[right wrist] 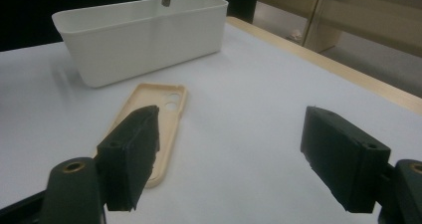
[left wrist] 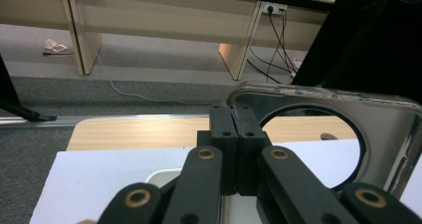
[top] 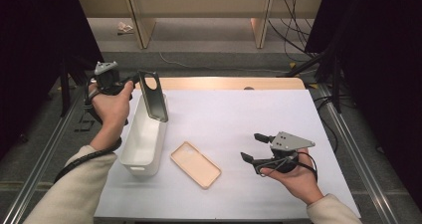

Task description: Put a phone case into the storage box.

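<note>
- The left tongs [top: 133, 79] are clamped on the rim of a dark phone case [top: 153, 96], close to its round camera opening; in the left gripper view the two black jaws sit pressed together on the case's edge [left wrist: 318, 134].
- That dark phone case hangs upright over the far end of the white bin [top: 145, 139], its lower end just at or inside the bin's rim. In the right gripper view a dark tip pokes down above the bin [right wrist: 144, 32].
- The step in hand looks like dropping the dark case into the bin; it is held above it, not yet let go.
- The next move likely calls for lowering a little so the case clears the bin's wall, then parting the jaws so it slides in rather than catching on the rim.
- A tan phone case [top: 195, 164] lies flat on the surface [top: 259, 119], just beside the bin on its right, open side up.
- The right tongs [top: 256, 147] stand wide and empty, hovering above the surface to the right of the tan case, pointed toward it and probably due to fetch it next.
</note>
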The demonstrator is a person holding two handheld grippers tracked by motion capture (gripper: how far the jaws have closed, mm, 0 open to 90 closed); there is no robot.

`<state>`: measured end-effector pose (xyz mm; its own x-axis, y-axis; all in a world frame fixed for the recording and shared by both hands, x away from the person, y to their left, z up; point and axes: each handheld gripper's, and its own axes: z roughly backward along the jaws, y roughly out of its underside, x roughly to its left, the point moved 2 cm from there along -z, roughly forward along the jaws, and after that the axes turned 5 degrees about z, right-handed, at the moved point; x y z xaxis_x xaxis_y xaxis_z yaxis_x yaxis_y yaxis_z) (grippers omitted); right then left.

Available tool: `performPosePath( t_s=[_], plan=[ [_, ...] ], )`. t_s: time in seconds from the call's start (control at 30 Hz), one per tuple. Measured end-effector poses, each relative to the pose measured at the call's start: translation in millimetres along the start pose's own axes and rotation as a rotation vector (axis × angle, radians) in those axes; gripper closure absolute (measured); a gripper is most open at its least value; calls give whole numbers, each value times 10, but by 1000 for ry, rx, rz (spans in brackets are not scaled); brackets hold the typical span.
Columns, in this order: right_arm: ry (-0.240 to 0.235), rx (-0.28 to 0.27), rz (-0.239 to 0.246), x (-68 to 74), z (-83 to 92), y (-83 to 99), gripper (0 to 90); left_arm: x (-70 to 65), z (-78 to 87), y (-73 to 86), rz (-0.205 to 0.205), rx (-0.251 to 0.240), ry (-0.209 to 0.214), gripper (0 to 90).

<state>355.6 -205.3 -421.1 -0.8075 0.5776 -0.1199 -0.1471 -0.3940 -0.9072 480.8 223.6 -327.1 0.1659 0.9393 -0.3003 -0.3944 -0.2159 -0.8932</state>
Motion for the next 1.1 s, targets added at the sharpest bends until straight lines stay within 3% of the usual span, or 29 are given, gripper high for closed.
performPosePath(
  t_s=[0.57, 1.1],
  plan=[
    [2, 2, 1, -3, -1, 4, 245, 113, -81, 5, 15, -2, -25, 889],
    [-2, 3, 4, 0, -4, 5, 244, 126, -208, -13, 6, -4, -52, 889]
  ],
)
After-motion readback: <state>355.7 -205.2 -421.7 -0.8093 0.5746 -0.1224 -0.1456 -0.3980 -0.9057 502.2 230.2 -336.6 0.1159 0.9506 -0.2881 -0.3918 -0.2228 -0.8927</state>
